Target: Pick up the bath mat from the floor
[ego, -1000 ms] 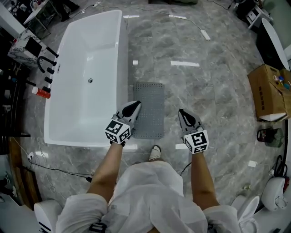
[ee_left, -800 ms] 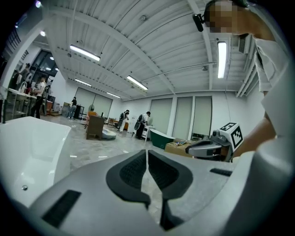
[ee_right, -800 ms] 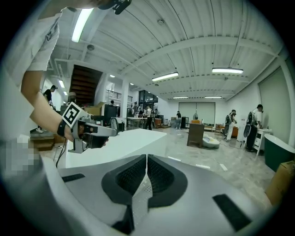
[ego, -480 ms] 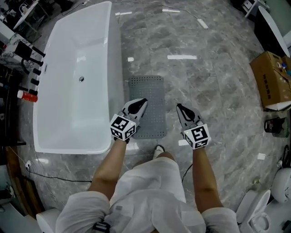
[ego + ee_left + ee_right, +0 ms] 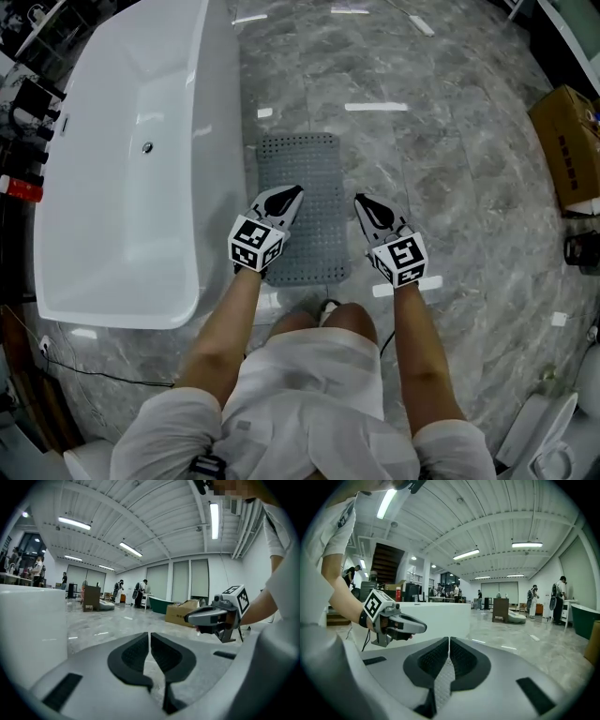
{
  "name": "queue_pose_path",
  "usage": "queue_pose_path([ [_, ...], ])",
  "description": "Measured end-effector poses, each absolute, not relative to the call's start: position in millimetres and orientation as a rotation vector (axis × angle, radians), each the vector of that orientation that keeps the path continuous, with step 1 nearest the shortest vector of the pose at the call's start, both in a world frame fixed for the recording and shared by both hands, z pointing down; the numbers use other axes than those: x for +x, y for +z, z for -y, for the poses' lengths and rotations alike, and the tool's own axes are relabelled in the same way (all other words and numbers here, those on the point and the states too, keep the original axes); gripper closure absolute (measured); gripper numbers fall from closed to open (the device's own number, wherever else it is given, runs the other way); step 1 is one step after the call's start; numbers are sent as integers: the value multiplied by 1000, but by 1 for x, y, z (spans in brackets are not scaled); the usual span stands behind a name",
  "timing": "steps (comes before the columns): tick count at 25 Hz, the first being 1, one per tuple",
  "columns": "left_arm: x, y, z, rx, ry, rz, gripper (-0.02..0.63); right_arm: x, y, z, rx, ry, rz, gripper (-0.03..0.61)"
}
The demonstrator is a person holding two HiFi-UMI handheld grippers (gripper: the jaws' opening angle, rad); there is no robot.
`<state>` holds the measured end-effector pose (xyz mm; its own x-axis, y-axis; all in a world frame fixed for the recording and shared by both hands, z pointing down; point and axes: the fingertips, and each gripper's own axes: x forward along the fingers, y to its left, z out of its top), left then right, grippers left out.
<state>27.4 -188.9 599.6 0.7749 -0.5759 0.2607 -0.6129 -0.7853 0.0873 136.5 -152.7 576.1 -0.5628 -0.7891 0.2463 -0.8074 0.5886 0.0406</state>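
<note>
The grey perforated bath mat lies flat on the marble floor beside the white bathtub. My left gripper hangs above the mat's left half, shut with nothing in it. My right gripper is over the floor just past the mat's right edge, also shut and empty. Each gripper view looks level across the room, so neither shows the mat. In the left gripper view the shut jaws point past the right gripper. The right gripper view shows its own shut jaws and the left gripper in front of the bathtub.
The person's shoe stands at the mat's near edge. A cardboard box sits far right, a white toilet at the bottom right. Bottles and fittings line the tub's far side. People stand far off in the hall.
The person has stepped forward, so the mat and tub lie closer and lower in view. Both grippers now reach over the mat's near half. Both stayed shut.
</note>
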Motion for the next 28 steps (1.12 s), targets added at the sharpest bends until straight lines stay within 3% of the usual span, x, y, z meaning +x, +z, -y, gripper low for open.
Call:
queue_pose_path([
  [10, 27, 737, 181, 2788, 442, 882, 591, 139, 706, 165, 1259, 153, 2589, 546],
  [20, -2, 867, 150, 2607, 753, 723, 591, 121, 834, 143, 949, 316, 2461, 541],
  [24, -6, 901, 142, 2577, 860, 631, 589, 119, 872, 136, 871, 347, 2383, 483],
  [28, -8, 937, 129, 2551, 1046, 499, 486, 110, 912, 121, 726, 374, 2305, 444],
])
